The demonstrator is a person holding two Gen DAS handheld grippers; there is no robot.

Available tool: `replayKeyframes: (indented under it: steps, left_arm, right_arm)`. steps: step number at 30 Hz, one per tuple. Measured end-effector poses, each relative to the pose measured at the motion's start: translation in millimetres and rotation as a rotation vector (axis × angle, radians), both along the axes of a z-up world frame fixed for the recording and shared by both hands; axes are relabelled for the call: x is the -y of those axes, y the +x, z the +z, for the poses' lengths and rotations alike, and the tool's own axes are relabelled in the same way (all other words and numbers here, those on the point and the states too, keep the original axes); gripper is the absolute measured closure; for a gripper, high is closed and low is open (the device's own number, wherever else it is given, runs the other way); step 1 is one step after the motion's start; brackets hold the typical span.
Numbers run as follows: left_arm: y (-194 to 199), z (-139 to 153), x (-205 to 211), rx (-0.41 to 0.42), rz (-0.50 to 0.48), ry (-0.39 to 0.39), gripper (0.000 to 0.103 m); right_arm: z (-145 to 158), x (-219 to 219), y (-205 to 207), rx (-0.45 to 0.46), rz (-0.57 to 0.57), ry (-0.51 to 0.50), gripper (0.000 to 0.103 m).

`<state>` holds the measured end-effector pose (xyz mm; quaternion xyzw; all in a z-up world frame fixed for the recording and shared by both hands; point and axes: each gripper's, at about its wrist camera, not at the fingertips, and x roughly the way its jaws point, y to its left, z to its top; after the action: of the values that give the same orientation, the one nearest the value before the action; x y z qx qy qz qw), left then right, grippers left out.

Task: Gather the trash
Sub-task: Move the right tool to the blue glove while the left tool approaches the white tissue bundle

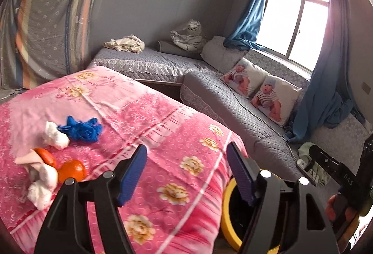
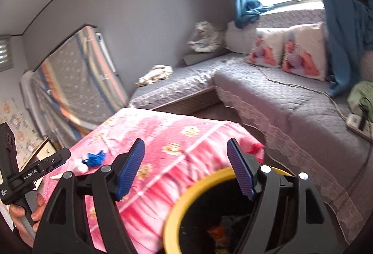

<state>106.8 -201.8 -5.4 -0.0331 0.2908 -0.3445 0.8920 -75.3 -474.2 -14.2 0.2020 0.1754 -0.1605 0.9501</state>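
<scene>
Left claw: jaws spread wide, nothing between them, held above the near edge of the pink-covered bench. Right claw: likewise wide open and empty, positioned over the bench's near right corner, directly above the yellow-rimmed bin, which stands on the floor against that corner. Something orange shows inside the bin; its nature cannot be determined. In the left view the same bin sits just beside the right-hand pad, below bench level. Trash lies in a loose group toward the bench's left edge. Nearest: a crumpled white tissue touching orange peel, with a second peel piece and a pale pink scrap just behind. Farther in: a white wad touching a blue glove, whose long axis runs roughly across the bench, parallel to the near edge. In the right view only the glove and the wad are discernible, small and blurred. Governing relation: all remaining trash lies to the left of and ahead of the left claw, well apart from the right claw and on the opposite side from the bin. Judgement: the left claw is the nearer, and would need to swing left and descend, then carry across to the bin. Beyond the bench stands a grey sofa with two cushions beneath the window.
</scene>
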Motion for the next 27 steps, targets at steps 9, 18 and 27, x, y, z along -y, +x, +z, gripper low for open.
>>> replayKeyframes:
  steps: [9,18,27]
  left_arm:
    - [24.6,10.4,-105.6,0.057,0.221,0.047,0.023]
    - [29.3,-10.9,-168.2,0.060,0.317,0.092,0.019]
    - [35.8,-48.2,-176.9,-0.014,0.299,0.109,0.019]
  right_arm:
    - [13.6,-64.7,88.2,0.001,0.243,0.004,0.025]
    - [10.1,-128.4,179.4,-0.070,0.399,-0.051,0.023]
    - [-14.6,-173.8,258.9,-0.159,0.499,-0.096,0.022]
